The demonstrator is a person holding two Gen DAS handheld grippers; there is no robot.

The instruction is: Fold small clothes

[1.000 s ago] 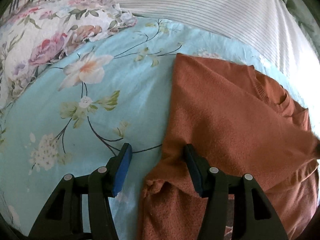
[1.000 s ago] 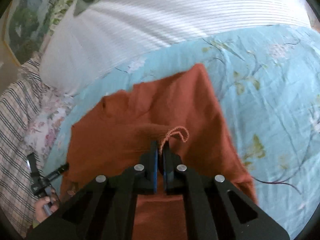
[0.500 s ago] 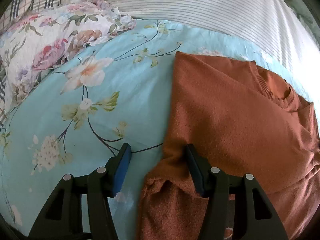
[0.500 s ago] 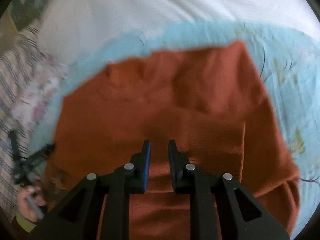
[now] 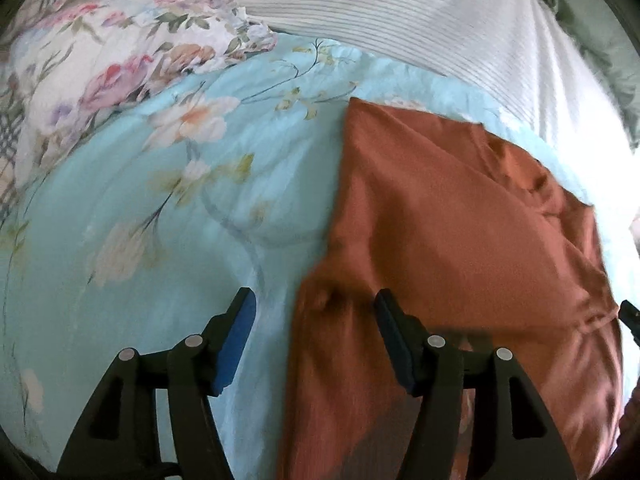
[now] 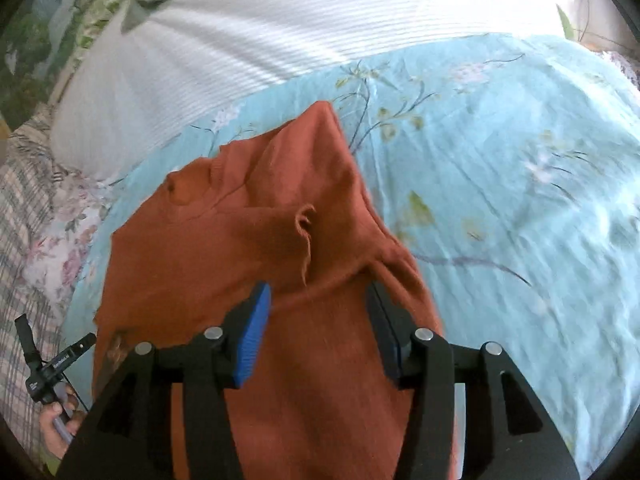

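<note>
Right wrist view: rust-orange sweater (image 6: 248,280) lies on the blue floral bedsheet (image 6: 500,184), near the striped white pillow (image 6: 248,36). Right gripper (image 6: 318,312) fingers are opening, nothing between the pads, a folded-over flap beneath them. Left gripper (image 5: 314,320) is also opening wide, straddling the sweater's left edge without gripping it. Judgement: a side fold has just been laid and let go. Next move likely calls for pinching the hem and carrying it toward the collar (image 6: 188,188).

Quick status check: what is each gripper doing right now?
Left gripper: opening, jaws apart, rust-orange garment edge between them, not pinched.
Right gripper: opening, jaws apart over the garment, holding nothing.
</note>
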